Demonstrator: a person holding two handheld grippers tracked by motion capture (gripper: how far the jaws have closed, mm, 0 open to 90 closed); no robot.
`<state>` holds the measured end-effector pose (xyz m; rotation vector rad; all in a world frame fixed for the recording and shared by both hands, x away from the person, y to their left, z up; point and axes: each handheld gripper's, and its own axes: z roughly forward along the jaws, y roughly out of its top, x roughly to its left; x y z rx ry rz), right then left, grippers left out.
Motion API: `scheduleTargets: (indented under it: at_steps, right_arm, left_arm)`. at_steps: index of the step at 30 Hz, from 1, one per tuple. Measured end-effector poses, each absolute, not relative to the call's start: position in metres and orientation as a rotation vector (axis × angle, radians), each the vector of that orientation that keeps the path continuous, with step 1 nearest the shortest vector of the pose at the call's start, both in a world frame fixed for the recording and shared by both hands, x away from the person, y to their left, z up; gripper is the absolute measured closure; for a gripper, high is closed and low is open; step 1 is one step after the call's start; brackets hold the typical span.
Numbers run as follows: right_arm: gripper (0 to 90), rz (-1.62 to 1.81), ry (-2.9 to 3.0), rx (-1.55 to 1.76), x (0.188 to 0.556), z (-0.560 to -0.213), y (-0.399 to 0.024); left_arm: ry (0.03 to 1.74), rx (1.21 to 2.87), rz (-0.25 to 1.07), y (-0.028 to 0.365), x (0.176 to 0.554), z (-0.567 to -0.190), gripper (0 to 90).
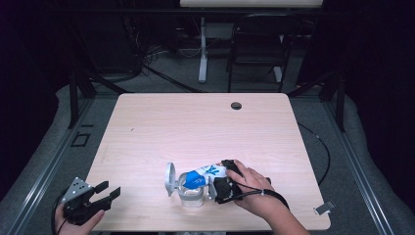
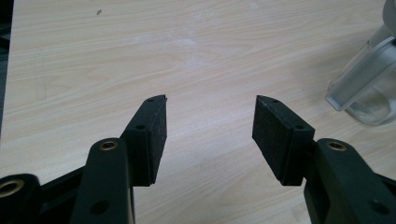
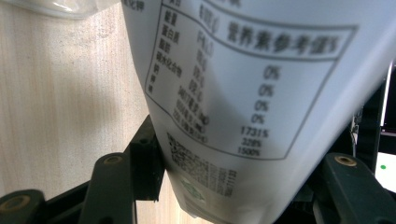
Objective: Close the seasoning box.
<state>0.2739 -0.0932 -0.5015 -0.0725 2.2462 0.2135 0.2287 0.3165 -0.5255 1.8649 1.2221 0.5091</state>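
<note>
Two grippers work over one wooden table (image 1: 195, 122), the largest item in the scene; its pale top carries a round cable hole (image 1: 236, 105) near the far edge. A dark folding chair (image 1: 257, 44) stands on the floor beyond the table.

Near the front edge of the table stands a clear container (image 1: 191, 193) with a hinged grey lid (image 1: 170, 177) swung up on its left side. In the left gripper view the same container (image 2: 369, 88) sits at the right edge, well apart from the jaws.

A white pouch with blue print (image 1: 205, 174) is tilted over the container, its blue end at the container's mouth. In the right gripper view the pouch (image 3: 243, 93) stands between the jaws, its printed nutrition table and barcode facing the camera.

The right gripper (image 1: 225, 183) holds the pouch: the jaws stand wide, one black pad pressed against each side of it. The person's right hand (image 1: 252, 188) wraps the gripper body.

The left gripper (image 1: 105, 192) rests at the front left corner of the table, held by the left hand (image 1: 73, 220). Its jaws are spread wide with bare tabletop between the pads (image 2: 156, 135); nothing is gripped.
</note>
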Motion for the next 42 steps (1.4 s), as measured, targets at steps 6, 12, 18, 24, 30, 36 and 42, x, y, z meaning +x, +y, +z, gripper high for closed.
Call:
scheduleTargets:
  at_steps: [6, 12, 18, 24, 30, 36, 42]
  right_arm:
    - [42.9, 0.192, 2.246, -0.08, 0.2741, -0.5006, -0.0927]
    - [42.9, 0.178, 2.254, -0.068, 0.274, -0.5012, -0.0921]
    - [42.9, 0.16, 2.251, -0.079, 0.2734, -0.5003, -0.0905]
    - [42.9, 0.126, 2.246, -0.093, 0.2719, -0.4985, -0.089]
    - [42.9, 0.101, 2.235, -0.122, 0.2717, -0.4965, -0.0877]
    - [43.1, 0.06, 2.221, -0.148, 0.2703, -0.4947, -0.0851]
    - [43.2, 0.046, 2.207, -0.174, 0.2695, -0.4941, -0.0838]
  left_arm:
    - [1.224, 1.858, 0.509, 0.3174, 0.2287, -0.5256, 45.5]
    - [1.224, 1.854, 0.512, 0.3177, 0.2289, -0.5256, 45.5]
    - [1.225, 1.858, 0.511, 0.3175, 0.229, -0.5262, 45.5]
    - [1.225, 1.856, 0.511, 0.3177, 0.2289, -0.5259, 45.5]
    - [1.225, 1.858, 0.509, 0.3189, 0.2289, -0.5258, 45.5]
    - [1.224, 1.858, 0.509, 0.3189, 0.229, -0.5259, 45.5]
    - [1.225, 1.856, 0.51, 0.3192, 0.2289, -0.5258, 45.5]
